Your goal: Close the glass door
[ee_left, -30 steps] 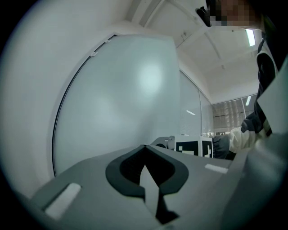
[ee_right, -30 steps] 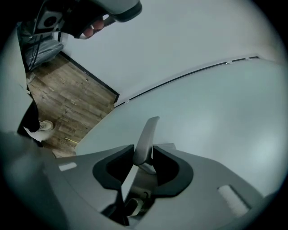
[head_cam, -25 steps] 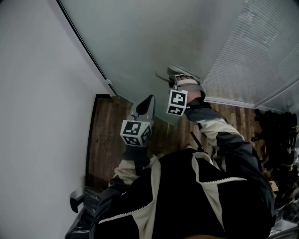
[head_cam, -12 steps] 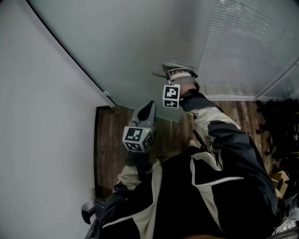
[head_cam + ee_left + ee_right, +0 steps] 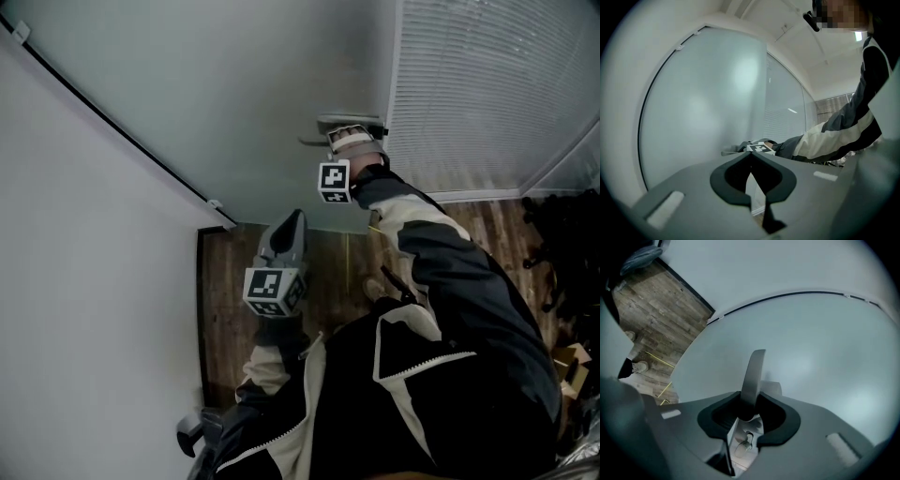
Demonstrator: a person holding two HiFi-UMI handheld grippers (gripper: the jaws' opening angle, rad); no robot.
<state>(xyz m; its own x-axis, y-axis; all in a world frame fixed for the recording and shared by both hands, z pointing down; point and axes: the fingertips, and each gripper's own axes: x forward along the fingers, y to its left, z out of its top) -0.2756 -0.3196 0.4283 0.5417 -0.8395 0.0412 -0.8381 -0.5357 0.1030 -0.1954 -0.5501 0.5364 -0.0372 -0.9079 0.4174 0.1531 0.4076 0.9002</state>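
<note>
- The right gripper (image 5: 749, 401) clamps the handle (image 5: 753, 373) of the frosted glass door (image 5: 234, 84) at 12 o'clock in the head view, its jaws just closing.
- The left gripper (image 5: 294, 219) is at 6 o'clock of it, with jaws together and empty.
- The right arm (image 5: 450, 262) reaches further out than a second ago.

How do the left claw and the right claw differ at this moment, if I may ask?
The right claw is shut on the handle, its jaws having just closed further; the left claw is shut on nothing. The right claw is up at the glass door; the left claw hangs short of it, over the wood floor. Both point toward the glass door.
</note>
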